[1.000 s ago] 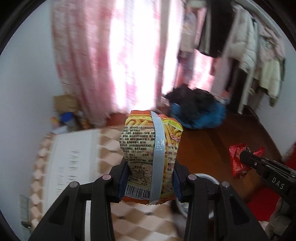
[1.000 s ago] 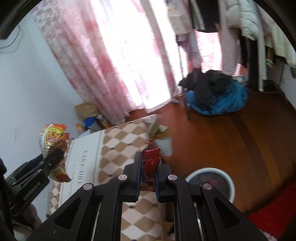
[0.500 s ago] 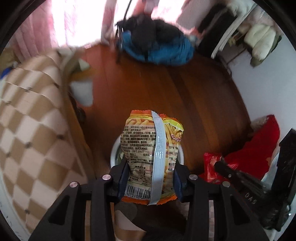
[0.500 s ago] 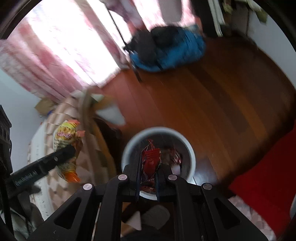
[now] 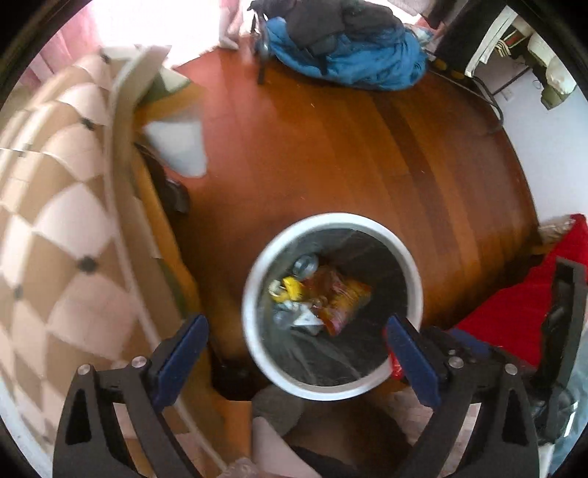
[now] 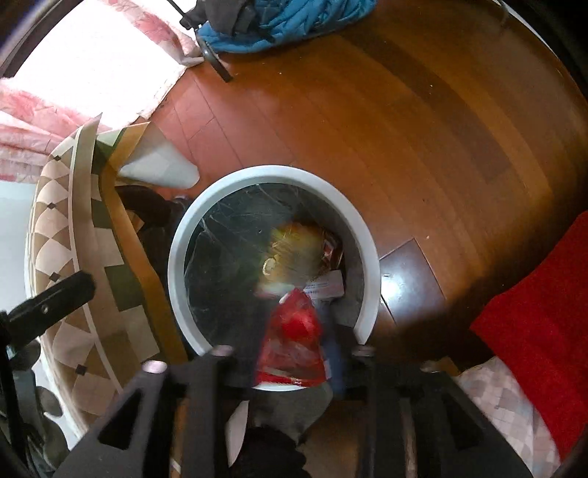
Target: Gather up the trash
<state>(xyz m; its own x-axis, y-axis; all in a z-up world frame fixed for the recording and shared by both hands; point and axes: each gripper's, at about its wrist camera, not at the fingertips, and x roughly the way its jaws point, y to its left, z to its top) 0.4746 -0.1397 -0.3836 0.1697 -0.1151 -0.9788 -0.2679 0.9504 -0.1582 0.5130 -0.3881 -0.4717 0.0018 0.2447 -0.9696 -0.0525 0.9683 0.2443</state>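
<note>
Right gripper (image 6: 294, 367) is pointing straight down over the white bin (image 6: 362, 235), fingers blurred at bottom center of the frame and looking spread apart. Red wrapper (image 6: 292, 342) is sitting between them, smeared by blur; can't tell if it's touching either finger. Yellow snack bag (image 6: 294, 253) is lying inside the bin's dark liner, mid-frame. Left gripper (image 6: 47, 309) is poking in at the left edge. Checkered tablecloth (image 6: 55, 220) is running down the left, blue jacket (image 6: 294, 18) at the top.
</note>
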